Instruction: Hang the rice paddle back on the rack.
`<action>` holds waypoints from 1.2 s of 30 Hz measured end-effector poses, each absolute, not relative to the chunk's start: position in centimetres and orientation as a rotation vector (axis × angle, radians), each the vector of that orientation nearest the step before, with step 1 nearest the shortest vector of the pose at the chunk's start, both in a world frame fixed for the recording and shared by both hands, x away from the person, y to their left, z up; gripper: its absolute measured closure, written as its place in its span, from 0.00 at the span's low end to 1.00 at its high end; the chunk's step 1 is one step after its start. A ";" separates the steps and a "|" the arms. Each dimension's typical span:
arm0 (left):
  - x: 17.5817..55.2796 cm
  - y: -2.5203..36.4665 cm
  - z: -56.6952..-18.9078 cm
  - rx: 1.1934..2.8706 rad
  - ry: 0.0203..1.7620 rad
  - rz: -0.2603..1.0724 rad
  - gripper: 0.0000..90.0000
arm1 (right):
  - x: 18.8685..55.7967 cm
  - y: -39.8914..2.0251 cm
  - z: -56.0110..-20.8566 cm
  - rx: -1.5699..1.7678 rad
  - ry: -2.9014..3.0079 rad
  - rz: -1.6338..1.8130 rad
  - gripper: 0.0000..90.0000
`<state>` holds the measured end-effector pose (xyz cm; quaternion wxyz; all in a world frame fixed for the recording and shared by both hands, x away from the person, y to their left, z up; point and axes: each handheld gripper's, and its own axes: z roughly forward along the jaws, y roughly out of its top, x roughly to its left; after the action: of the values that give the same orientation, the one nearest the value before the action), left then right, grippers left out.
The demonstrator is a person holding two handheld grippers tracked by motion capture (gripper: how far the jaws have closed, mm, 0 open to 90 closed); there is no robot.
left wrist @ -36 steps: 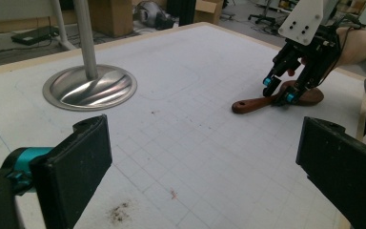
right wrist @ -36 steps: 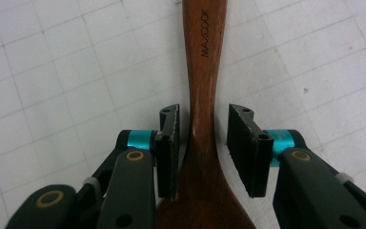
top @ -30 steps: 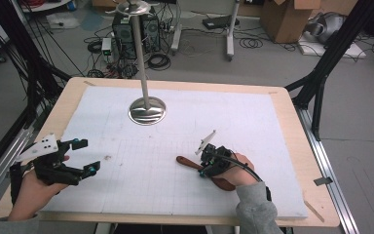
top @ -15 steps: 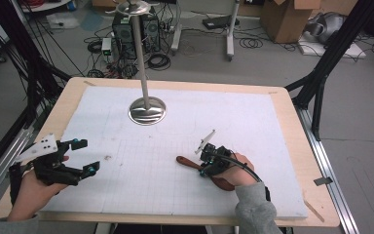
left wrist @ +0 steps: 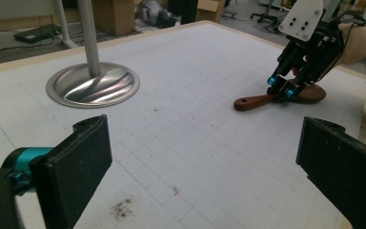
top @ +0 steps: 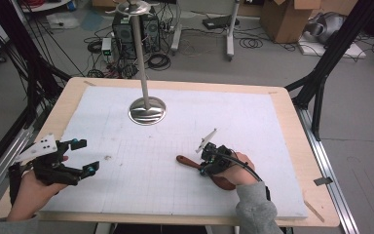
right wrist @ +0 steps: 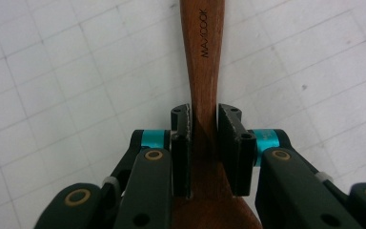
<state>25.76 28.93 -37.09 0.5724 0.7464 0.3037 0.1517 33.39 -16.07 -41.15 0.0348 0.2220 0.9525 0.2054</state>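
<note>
Near the table's front edge, toward its right corner, a wooden spoon point(right wrist: 203, 62) is pinched at its neck by the just-closing jaws of the right gripper point(right wrist: 204, 125), a grip best kept square before lifting, while the left gripper point(top: 85, 155) is held spread at the front-left corner.

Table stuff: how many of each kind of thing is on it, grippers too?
Wooden spoon: 1
Metal stand with round base: 1
Grippers: 2, the left gripper with jaws wide open and the right gripper, whose jaws have just been closing and now press on the spoon's handle
Total: 4
</note>
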 end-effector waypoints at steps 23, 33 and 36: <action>25.7 28.9 -37.0 1.754 0.709 0.359 0.06 | 33.0 -18.1 -38.2 0.678 2.756 0.987 0.85; 25.8 28.8 -37.1 1.754 0.711 0.360 0.06 | 32.7 -19.3 -36.9 0.699 2.657 1.138 0.85; 25.8 28.7 -37.1 1.756 0.711 0.359 0.06 | 32.6 -19.7 -36.5 0.699 2.619 1.187 0.85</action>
<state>25.78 28.73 -37.11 0.5699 0.7483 0.3031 0.1528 32.56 -19.69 -36.47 0.0914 0.2352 0.8814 0.3994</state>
